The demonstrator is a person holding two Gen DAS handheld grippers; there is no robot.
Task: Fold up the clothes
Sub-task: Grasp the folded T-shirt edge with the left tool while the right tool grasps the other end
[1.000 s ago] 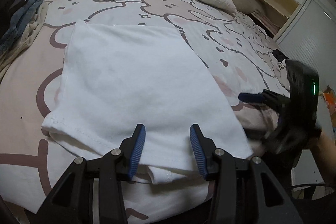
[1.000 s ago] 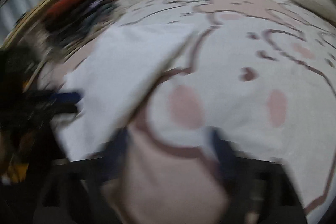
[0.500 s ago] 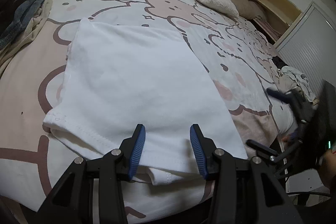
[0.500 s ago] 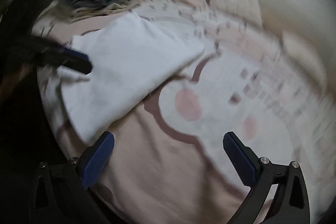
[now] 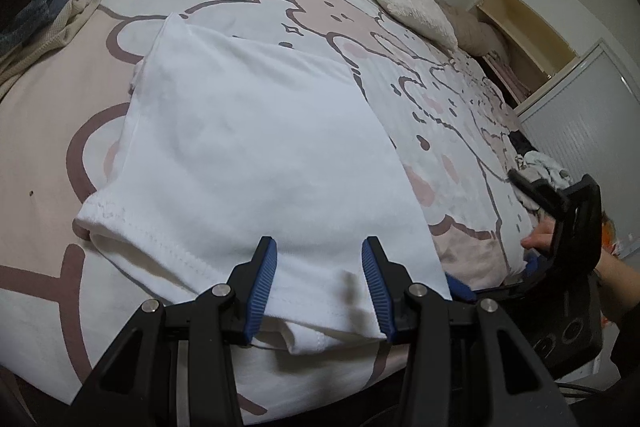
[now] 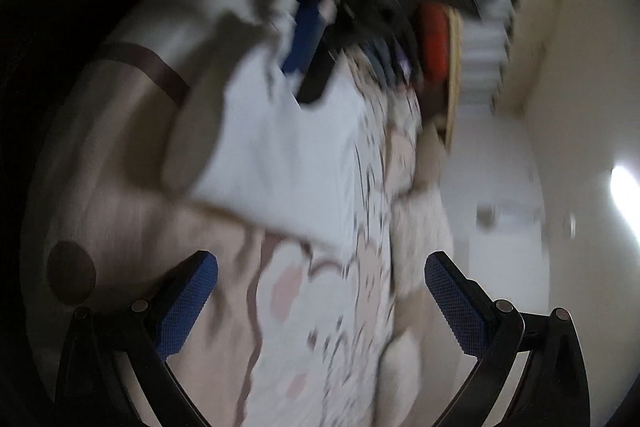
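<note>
My left claw (image 5: 318,287) hangs part-spread over the near hem of the white shirt (image 5: 256,155), gripping nothing; the shirt lies folded near the bed's (image 5: 48,131) front edge. My right claw (image 6: 320,303), spread wide and empty, sits off the right corner. Next fold, I judge, needs both on the hem. Only the left view is sharp.

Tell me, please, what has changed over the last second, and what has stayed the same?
The right gripper rolled strongly, so the bed now appears sideways in its view; in the left view it dropped lower at the right edge of the bed. Its jaws stand wide open, holding nothing. Nothing was gripped or released. The left gripper kept its place, partly open over the near hem of the folded white shirt, which lies unmoved on the bedspread.
</note>
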